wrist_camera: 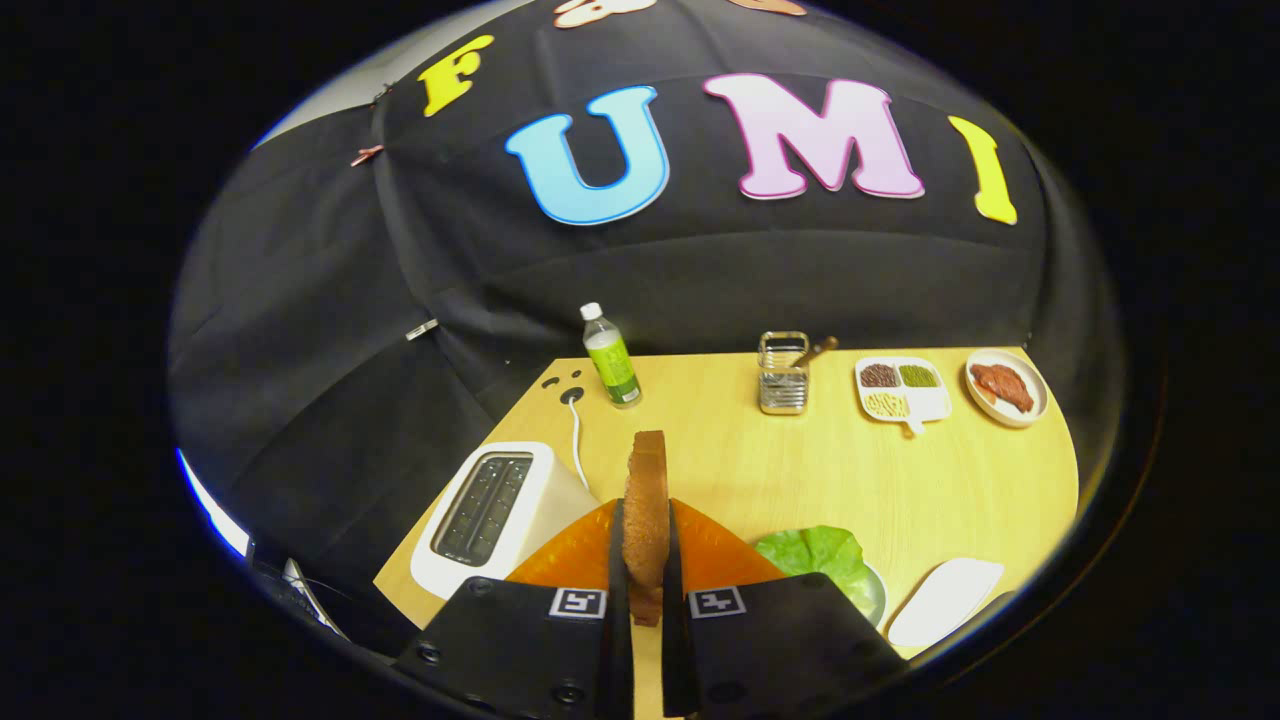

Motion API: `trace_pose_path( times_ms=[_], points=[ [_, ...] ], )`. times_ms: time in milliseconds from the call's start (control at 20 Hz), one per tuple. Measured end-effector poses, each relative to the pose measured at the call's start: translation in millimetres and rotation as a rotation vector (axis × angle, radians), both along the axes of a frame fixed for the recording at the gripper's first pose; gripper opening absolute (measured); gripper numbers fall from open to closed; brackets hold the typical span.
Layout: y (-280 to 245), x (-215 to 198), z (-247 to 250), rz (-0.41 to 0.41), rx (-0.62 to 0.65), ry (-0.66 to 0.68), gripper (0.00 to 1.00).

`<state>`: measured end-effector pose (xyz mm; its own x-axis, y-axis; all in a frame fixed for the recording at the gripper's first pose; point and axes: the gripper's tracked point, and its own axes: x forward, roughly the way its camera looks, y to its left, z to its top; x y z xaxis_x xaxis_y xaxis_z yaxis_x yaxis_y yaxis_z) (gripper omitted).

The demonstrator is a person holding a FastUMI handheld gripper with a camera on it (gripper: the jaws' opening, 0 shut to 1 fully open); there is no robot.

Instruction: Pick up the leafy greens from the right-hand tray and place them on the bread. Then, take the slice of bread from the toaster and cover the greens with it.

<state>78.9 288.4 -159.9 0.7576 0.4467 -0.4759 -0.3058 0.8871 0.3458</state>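
A brown slice of bread (pixel 646 515) stands on edge between my two black fingers, and my gripper (pixel 645 590) is shut on it above the table. Below and behind the slice lies an orange mat (pixel 570 555), mostly hidden by the fingers. Leafy greens (pixel 822 555) lie just right of the fingers, on a grey plate (pixel 874 592). The white toaster (pixel 490 512) sits to the left of the fingers, its slots empty.
A long white tray (pixel 945 598) lies at the near right. At the back of the wooden table (pixel 900 480) stand a green-labelled bottle (pixel 612 360), a metal holder (pixel 783 375), a divided white dish (pixel 900 390) and a plate of meat (pixel 1005 387). The toaster's white cord (pixel 577 440) runs back.
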Motion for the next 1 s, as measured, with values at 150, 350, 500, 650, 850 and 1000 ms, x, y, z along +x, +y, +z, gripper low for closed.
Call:
trace_pose_path(
  times_ms=[150,350,500,650,850,1000],
  points=[
    [-21,-5,-24,-0.013,0.024,0.064,0.15],
    [-41,-7,-55,-0.051,0.032,0.111,0.15],
    [-49,-6,-82,-0.070,0.055,0.166,0.15],
    [-57,-5,-101,-0.091,0.094,0.223,0.15],
    [-68,-4,-120,-0.115,0.125,0.269,0.15],
    [-73,-3,-129,-0.129,0.143,0.291,0.15]
  ],
)
